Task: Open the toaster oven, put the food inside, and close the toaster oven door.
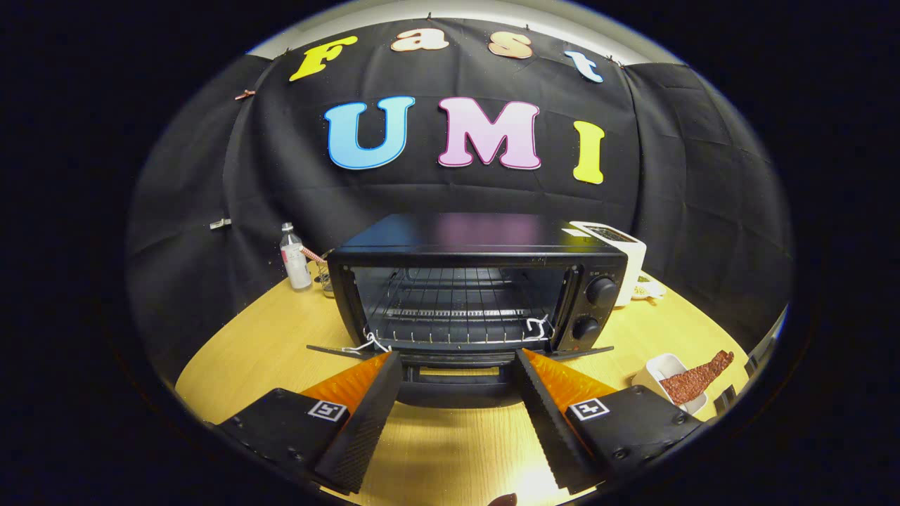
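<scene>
Your gripper has its fingers spread wide apart, nothing between them but the dropped door of the black toaster oven, centre frame on the light wooden table. Oven is open, door folded down flat toward you, its handle lying between the fingertips; whether either tip touches it, can't tell. Wire rack inside, bare. Two black knobs on the oven's right panel. The food, a reddish-brown textured strip, sits tilted in a small white rectangular dish at lower right, beyond your right finger. Clear plastic bottle left of the oven, white toaster behind its right corner.
</scene>
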